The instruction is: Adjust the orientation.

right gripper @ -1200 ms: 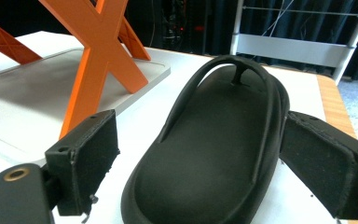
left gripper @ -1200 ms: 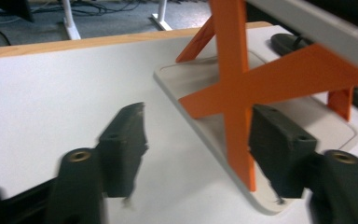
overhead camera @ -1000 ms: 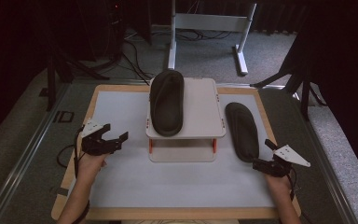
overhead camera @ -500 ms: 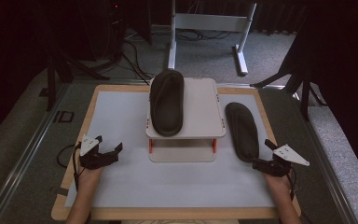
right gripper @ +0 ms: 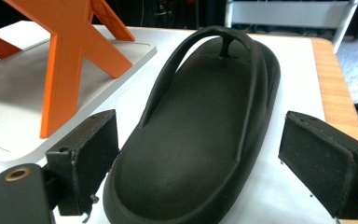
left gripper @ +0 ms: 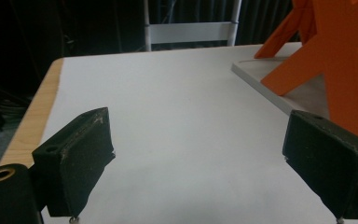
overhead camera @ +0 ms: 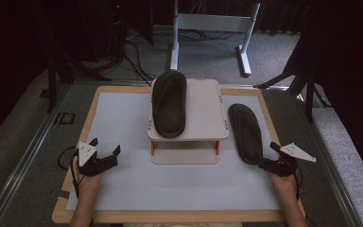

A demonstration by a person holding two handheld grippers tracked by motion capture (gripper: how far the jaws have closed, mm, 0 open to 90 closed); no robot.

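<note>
We hold the right gripper wide open, its jaws flanking the heel of a black flip-flop without pressing it; that sandal lies on the worktop at two o'clock from the white stand. Our left gripper, at eight o'clock from the stand, has just been opening and holds nothing. A second flip-flop rests atop the stand.
</note>
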